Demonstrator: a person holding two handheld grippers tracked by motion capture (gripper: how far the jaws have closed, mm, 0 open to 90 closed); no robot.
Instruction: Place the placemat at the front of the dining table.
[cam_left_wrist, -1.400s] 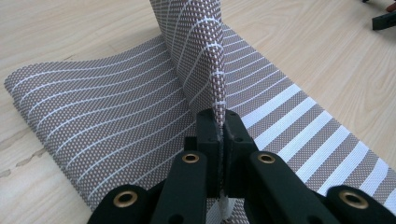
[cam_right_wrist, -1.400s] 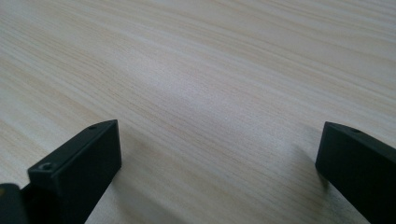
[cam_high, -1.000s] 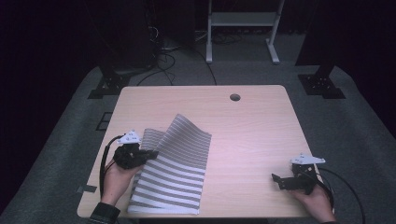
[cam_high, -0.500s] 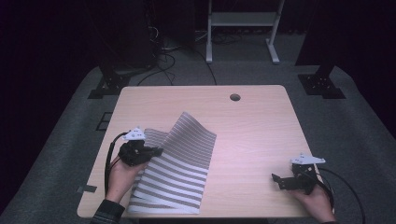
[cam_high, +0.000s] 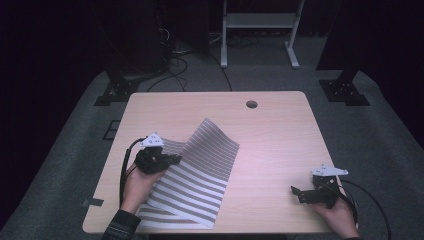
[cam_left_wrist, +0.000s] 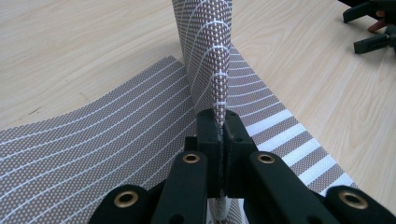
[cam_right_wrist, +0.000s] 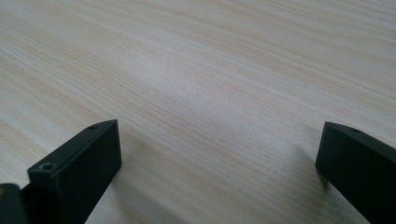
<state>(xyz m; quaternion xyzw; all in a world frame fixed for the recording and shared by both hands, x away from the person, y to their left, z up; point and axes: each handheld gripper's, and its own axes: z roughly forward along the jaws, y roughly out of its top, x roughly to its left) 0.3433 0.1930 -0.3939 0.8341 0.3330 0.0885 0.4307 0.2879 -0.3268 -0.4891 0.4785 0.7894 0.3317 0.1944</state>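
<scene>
Wooden tabletop (cam_high: 280, 135), near-left corner: left gripper (cam_left_wrist: 219, 122) pinches striped placemat's (cam_high: 200, 185) lifted edge; right gripper (cam_high: 300, 192) rests with jaws apart. Risk: thin weave slipping free mid-fold.

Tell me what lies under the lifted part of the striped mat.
Under the raised flap of the striped mat, pinched by the left gripper, lies more mat. The table beneath is covered.

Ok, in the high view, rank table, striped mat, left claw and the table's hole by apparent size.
Largest to smallest:
1. table
2. mat
3. left claw
4. hole
</scene>
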